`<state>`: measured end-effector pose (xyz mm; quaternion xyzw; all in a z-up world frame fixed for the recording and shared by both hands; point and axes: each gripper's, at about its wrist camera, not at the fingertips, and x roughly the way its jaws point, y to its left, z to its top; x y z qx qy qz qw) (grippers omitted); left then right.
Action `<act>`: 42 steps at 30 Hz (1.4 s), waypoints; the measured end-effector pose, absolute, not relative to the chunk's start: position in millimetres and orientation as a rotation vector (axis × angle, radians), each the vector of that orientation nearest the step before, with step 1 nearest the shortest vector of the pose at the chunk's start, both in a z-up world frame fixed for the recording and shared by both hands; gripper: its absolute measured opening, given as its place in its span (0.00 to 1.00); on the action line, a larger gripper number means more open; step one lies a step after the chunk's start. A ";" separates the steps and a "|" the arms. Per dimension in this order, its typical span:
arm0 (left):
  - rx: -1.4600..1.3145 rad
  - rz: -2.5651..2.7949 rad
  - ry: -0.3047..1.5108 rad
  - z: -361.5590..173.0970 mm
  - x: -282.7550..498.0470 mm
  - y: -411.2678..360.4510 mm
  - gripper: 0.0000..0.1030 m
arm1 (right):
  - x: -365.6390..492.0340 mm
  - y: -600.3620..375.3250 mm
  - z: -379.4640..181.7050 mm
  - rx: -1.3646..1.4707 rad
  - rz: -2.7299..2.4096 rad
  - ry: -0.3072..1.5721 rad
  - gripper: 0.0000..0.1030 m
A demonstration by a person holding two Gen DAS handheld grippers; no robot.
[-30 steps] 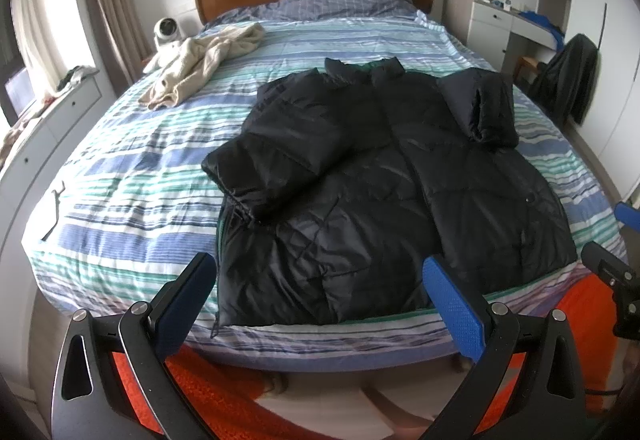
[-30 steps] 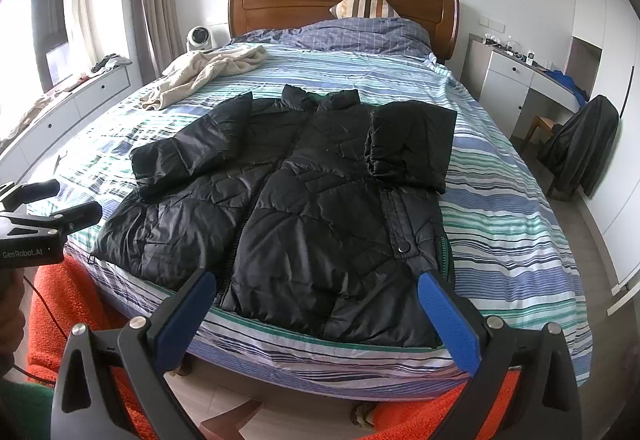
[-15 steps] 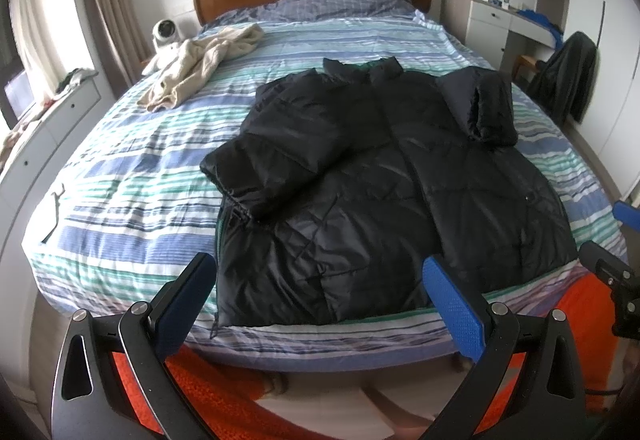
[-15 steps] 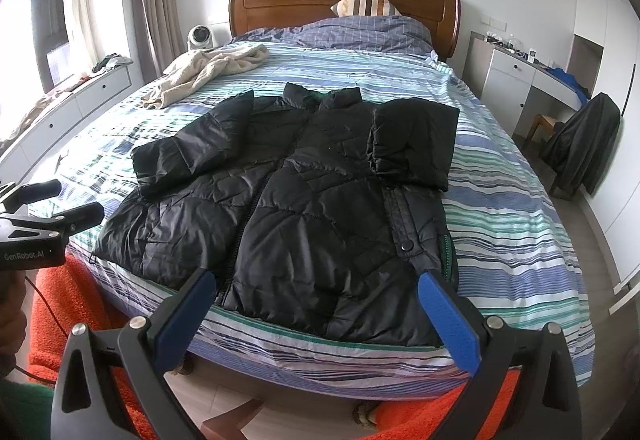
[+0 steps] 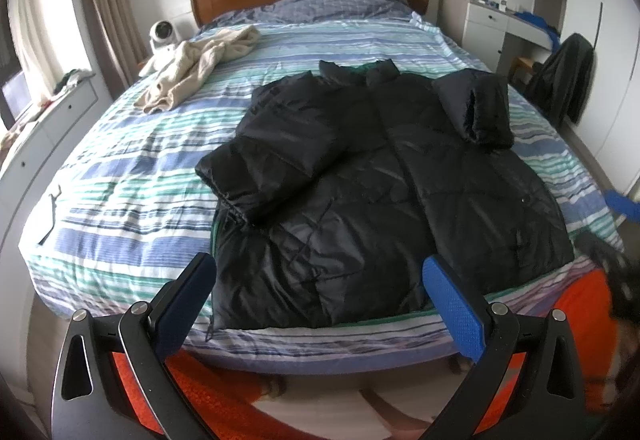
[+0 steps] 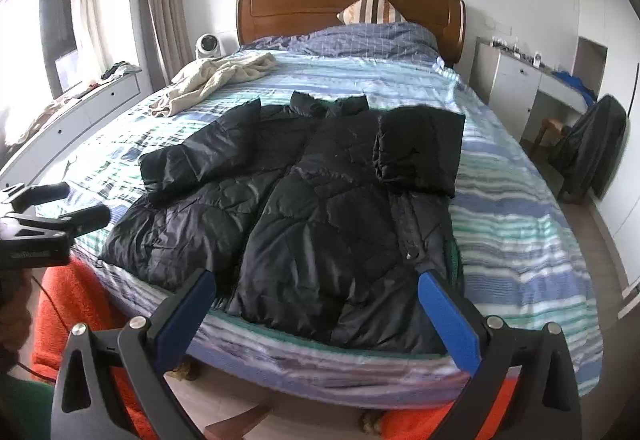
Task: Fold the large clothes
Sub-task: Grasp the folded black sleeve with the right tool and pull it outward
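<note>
Sleeves in, body still to fold

Left wrist view: your left gripper (image 5: 318, 278) hangs released before the black quilted puffer jacket (image 5: 384, 176) on the striped bed (image 5: 120, 176). Right wrist view: your right gripper (image 6: 316, 294) gapes empty; both sleeves lie folded inward.

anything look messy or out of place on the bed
Yes: a beige garment lies crumpled near the headboard, unfolded. The black jacket lies flat with both sleeves folded in, but its hem hangs slightly over the foot edge of the bed.

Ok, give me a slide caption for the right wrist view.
Open right tongs hover before a black puffer jacket, sleeves folded in, on the striped bed.
</note>
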<state>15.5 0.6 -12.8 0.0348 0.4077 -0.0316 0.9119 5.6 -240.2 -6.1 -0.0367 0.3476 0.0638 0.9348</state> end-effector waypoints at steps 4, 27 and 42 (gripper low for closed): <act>0.076 -0.075 0.842 -11.3 15.6 -1.9 1.00 | 68.9 -247.1 -16.0 -0.196 0.008 0.718 1.00; -0.033 0.017 0.863 -23.8 25.5 40.2 1.00 | 160.3 -484.3 9.7 0.353 -0.279 0.633 0.13; 0.057 -0.042 0.836 -9.6 27.7 2.5 1.00 | 98.1 -673.9 -121.7 0.604 -0.550 0.891 0.13</act>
